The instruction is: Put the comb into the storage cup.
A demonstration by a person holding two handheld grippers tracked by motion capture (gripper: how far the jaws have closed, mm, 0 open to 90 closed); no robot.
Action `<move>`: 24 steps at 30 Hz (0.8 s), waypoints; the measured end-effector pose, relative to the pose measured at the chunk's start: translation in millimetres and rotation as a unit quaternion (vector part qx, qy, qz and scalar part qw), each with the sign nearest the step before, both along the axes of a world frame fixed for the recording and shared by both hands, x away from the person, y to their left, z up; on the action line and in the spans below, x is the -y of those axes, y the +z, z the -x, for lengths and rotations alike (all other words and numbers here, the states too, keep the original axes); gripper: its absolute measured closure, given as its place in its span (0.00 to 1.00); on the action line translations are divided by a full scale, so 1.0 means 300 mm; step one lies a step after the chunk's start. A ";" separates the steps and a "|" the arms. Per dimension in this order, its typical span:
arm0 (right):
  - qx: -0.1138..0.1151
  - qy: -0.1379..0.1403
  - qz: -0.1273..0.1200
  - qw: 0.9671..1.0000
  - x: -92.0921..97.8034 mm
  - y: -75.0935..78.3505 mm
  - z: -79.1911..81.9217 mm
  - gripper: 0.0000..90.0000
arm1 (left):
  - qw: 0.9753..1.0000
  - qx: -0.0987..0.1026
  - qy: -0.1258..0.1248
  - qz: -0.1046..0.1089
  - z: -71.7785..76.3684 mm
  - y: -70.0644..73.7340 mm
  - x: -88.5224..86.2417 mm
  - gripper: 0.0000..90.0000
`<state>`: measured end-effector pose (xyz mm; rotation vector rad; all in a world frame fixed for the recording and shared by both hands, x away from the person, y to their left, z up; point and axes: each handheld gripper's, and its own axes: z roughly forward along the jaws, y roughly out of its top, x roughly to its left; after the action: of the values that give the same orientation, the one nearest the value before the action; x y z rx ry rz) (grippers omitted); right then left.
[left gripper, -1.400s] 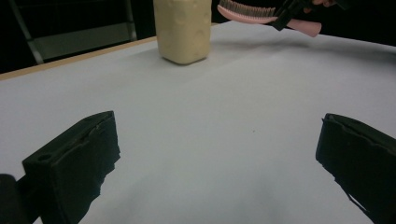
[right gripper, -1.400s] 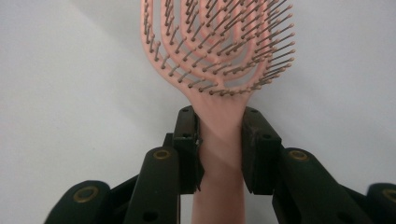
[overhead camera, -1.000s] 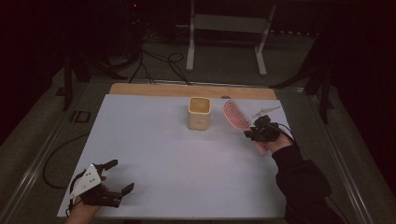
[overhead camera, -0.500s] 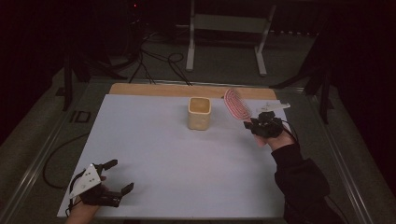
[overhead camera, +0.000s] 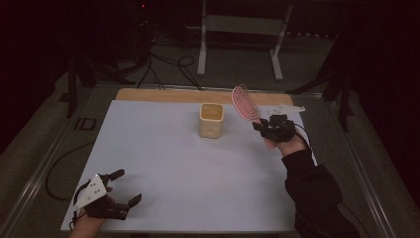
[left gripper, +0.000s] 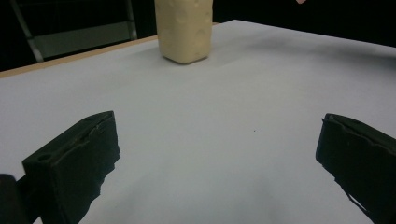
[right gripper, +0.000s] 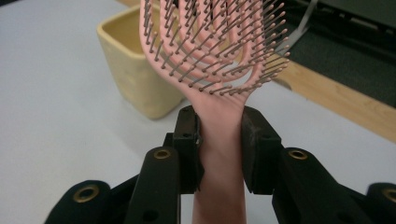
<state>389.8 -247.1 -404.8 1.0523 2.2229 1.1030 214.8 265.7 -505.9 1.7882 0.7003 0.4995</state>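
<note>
A pink hairbrush [overhead camera: 244, 102] is held up in the air by its handle, to the right of a cream square cup [overhead camera: 211, 120] at the table's far middle. My right gripper [overhead camera: 262, 127] is shut on that handle; in the right gripper view the two jaws press the pink handle [right gripper: 219, 154] from both sides, bristles [right gripper: 210, 42] facing the camera, the cup [right gripper: 135, 70] behind to the left. My left gripper [overhead camera: 121, 187] rests open at the near left corner of the table. In the left gripper view its jaws stand wide apart with bare table between them and the cup [left gripper: 183, 29] far ahead.
The white table top [overhead camera: 163, 163] has a wooden strip [overhead camera: 163, 95] along its far edge. A metal frame [overhead camera: 237, 25] and cables [overhead camera: 163, 64] lie on the floor beyond. A dark sleeve [overhead camera: 312, 188] comes in at the lower right.
My right gripper has lifted the hairbrush off the table and tilted its head upward, drifting slightly toward the cup. The left gripper has stayed still.
</note>
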 end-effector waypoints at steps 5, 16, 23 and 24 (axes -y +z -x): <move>0.013 0.008 0.003 1.000 -0.035 0.015 -0.010 0.78 | 1.000 0.002 0.003 0.000 0.000 0.001 -0.001 0.00; 0.040 0.016 -0.030 0.999 -0.092 0.051 -0.026 0.78 | 1.000 0.001 0.001 0.002 0.001 0.001 -0.003 0.00; 0.059 0.020 -0.051 0.997 -0.126 0.073 -0.038 0.78 | 1.000 0.001 0.000 0.002 0.001 0.002 -0.003 0.00; 0.061 0.021 -0.054 0.996 -0.133 0.075 -0.040 0.78 | 1.000 0.001 0.000 0.002 0.001 0.002 -0.003 0.00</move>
<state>401.7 -207.3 -382.2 0.9571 2.1193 1.2836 214.6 266.6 -505.4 1.7842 0.7000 0.5002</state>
